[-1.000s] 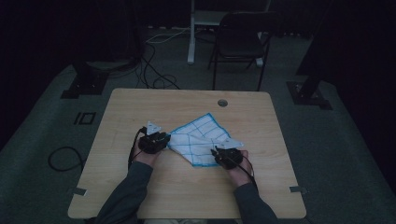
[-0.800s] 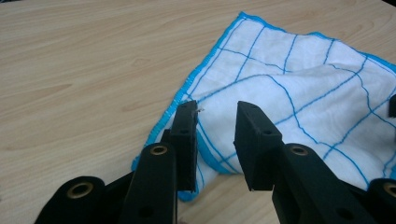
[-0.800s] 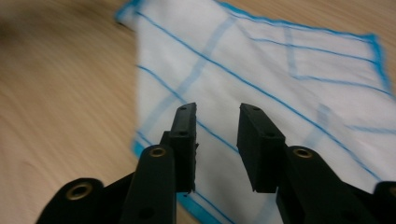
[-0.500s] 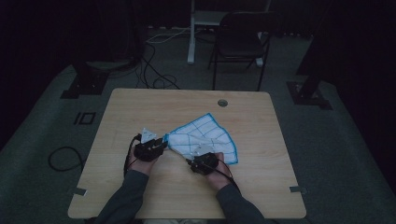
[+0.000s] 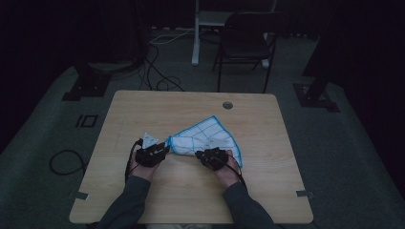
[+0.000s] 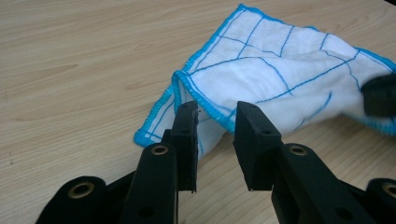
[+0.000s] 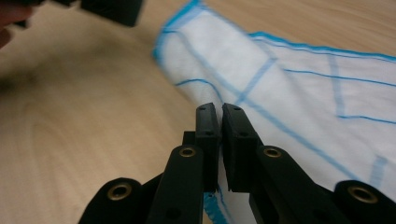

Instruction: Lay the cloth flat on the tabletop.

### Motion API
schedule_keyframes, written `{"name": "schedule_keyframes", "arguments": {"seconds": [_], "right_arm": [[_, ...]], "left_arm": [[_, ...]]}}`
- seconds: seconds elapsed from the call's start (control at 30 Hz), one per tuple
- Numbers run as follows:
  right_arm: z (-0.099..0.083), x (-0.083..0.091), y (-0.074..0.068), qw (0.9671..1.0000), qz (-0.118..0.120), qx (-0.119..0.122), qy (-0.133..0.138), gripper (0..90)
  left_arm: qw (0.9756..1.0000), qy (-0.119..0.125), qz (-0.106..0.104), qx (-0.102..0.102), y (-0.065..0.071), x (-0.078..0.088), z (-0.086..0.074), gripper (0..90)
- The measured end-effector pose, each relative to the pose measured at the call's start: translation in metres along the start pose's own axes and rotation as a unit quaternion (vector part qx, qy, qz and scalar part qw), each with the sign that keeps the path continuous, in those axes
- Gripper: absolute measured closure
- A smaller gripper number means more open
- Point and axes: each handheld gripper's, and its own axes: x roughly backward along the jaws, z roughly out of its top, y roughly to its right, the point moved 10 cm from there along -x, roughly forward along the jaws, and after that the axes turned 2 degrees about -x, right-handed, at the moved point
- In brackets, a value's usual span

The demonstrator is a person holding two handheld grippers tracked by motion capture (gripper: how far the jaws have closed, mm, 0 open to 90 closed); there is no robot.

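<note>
The cloth [image 5: 206, 139] lay a little nearer the front edge of the table [image 5: 143, 102] than its middle, folded into a rough fan with its point toward the left gripper [image 5: 165, 147].

In the left gripper view, that tool's jaws stood partly open around the folded corner, the hem lying between the pads without a clear pinch. The right gripper [image 7: 218, 114] had just been closing and was nearly shut on the cloth's near edge — a blue hem showed between its jaws.

To fold well, the left gripper should probably nip the corner firmly before either hand lifts; both should then travel together, low over the table, so the layers do not slide apart.

The cloth looked thin, soft and limp — white weave with a blue grid and a stitched blue hem. The tabletop was smooth, pale wood grain with rounded corners.
</note>
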Motion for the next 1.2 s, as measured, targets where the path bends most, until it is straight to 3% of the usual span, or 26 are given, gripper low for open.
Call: {"name": "schedule_keyframes", "arguments": {"seconds": [0.2,0.33,0.5,0.73,0.97,1.2], "right_arm": [[0.0,0.002,0.027,0.9988,-0.011,-0.048,0.005,86.1],[-0.002,0.001,0.036,0.9978,-0.02,-0.063,0.005,86.1],[-0.002,0.0,0.041,0.9973,-0.023,-0.07,0.006,86.1],[0.003,0.002,0.041,0.9979,-0.024,-0.06,0.008,86.0],[0.003,0.005,0.039,0.9983,-0.031,-0.049,0.011,81.7],[0.003,0.013,0.049,0.9973,-0.047,-0.054,0.018,73.2]], "left_arm": [[0.9997,-0.015,-0.012,-0.015,0.011,-0.008,-0.003,71.3],[0.9988,-0.033,-0.027,-0.022,0.021,-0.018,-0.011,70.4],[0.9959,-0.048,-0.054,-0.054,0.046,-0.03,-0.018,65.5],[0.994,-0.038,-0.073,-0.072,0.064,-0.035,-0.01,61.7],[0.994,-0.035,-0.079,-0.066,0.07,-0.028,-0.005,86.8],[0.9944,-0.025,-0.086,-0.055,0.069,-0.007,-0.008,88.0]]}}
